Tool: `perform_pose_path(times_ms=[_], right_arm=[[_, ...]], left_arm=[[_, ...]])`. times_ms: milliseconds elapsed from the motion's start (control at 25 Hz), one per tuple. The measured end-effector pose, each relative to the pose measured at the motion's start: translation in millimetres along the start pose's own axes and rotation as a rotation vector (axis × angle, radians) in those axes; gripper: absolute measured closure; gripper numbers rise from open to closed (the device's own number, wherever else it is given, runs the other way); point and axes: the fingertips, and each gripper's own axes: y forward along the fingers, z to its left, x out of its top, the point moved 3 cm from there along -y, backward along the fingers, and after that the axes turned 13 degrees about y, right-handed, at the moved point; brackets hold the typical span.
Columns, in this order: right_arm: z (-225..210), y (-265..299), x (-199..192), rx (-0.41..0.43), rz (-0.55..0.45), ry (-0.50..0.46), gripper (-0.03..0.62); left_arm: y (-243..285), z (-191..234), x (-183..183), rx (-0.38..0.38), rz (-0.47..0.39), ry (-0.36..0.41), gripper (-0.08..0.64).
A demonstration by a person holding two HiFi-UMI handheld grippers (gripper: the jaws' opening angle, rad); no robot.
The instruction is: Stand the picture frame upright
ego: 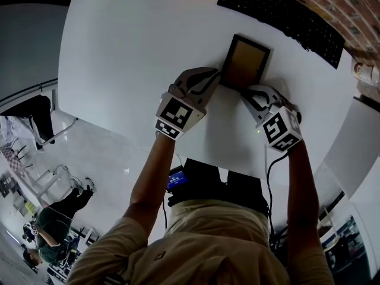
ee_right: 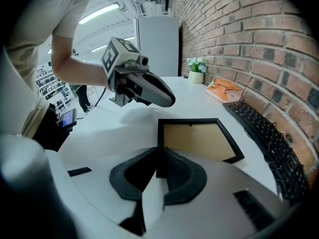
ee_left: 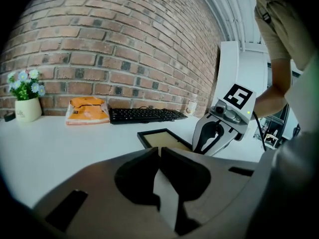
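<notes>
the frame [ego: 244,63] lies flat on the table [ego: 130,52]. the right gripper [ego: 249,94] pinches its near edge. the left gripper [ego: 215,76], jaws together and empty, sits just beside it.

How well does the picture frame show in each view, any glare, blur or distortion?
Head view: dim, table edges bent by the lens, picture frame sharp. Left gripper view: brick wall bowed, frame small but clear, close foreground soft. Right gripper view: frame crisp and glare-free, ceiling light blown out.
</notes>
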Motion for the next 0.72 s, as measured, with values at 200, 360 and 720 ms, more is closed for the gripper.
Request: perform_pose_path(times_ms=[200,360,720], right_arm=[[7.0,-12.0,15.4,0.055,-0.067,0.08,0.554],[9.2,-25.6,29.4,0.1,-0.124,0.159,0.554],[10.7,-58.2,59.0,0.235,-0.224,0.327,0.554]], left_arm=[[-14.6,-0.8,8.9,-0.002,-0.06,0.027,0.552],[-24.3,-3.6,20.7,-0.007,-0.108,0.068,0.552],[-42.0,-4.2,58.9,-0.009,-0.199,0.225,0.552]])
